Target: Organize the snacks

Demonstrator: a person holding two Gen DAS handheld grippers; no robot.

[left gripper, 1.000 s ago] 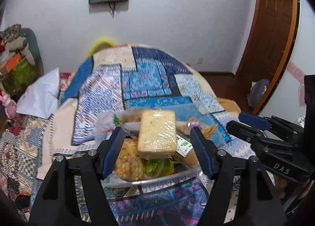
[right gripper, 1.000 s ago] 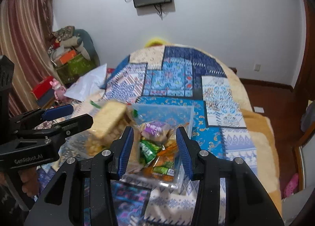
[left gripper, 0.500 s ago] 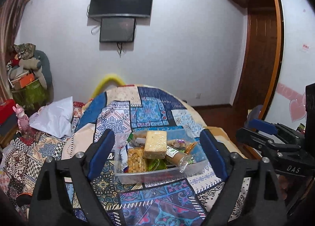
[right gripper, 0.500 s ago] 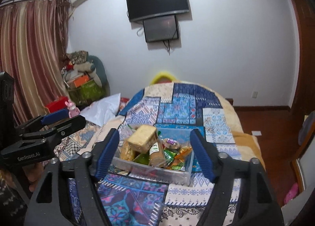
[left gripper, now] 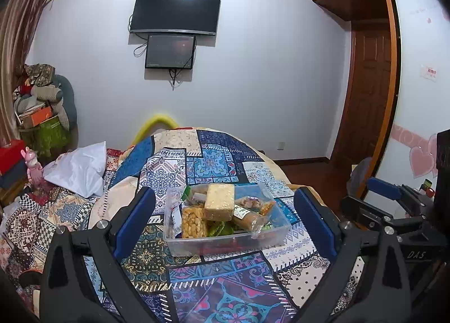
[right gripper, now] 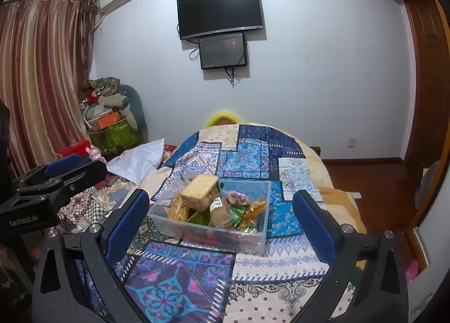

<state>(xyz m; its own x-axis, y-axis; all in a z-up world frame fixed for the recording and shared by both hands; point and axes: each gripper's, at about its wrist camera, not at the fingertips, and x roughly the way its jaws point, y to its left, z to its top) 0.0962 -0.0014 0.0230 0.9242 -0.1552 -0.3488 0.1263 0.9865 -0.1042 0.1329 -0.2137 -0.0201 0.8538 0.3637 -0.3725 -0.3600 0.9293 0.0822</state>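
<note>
sitting on the quilted bed point(left gripper: 213, 280), the clear tub point(left gripper: 225, 234) is heaped with snacks: a pale wrapped block point(left gripper: 220, 201) on top, a bag of yellow puffs point(left gripper: 193, 221) under its left edge, a brown roll point(left gripper: 249, 217) and small green and orange packets point(right gripper: 247, 212) to the right. both tools hang above the near end of the bed, well apart from the tub. the left gripper point(left gripper: 225, 221) has its fingers spread wide with nothing between them, and the right gripper point(right gripper: 220, 220) is the same, wide and empty.

i'd guess everything in there is light and crinkly. the film wrappers look slick, so a pinch across the block's short sides, or on a sealed end of a packet, should hold better than a squeeze on the flat faces. the puffs would likely crush under hard pressure. the tub's walls seem thin and may flex; a long rim would be the place to take it.

compared with a second ago, both tools have pulled up and back from right over the tub, their fingers have opened wider, and the block lies where it did.
</note>
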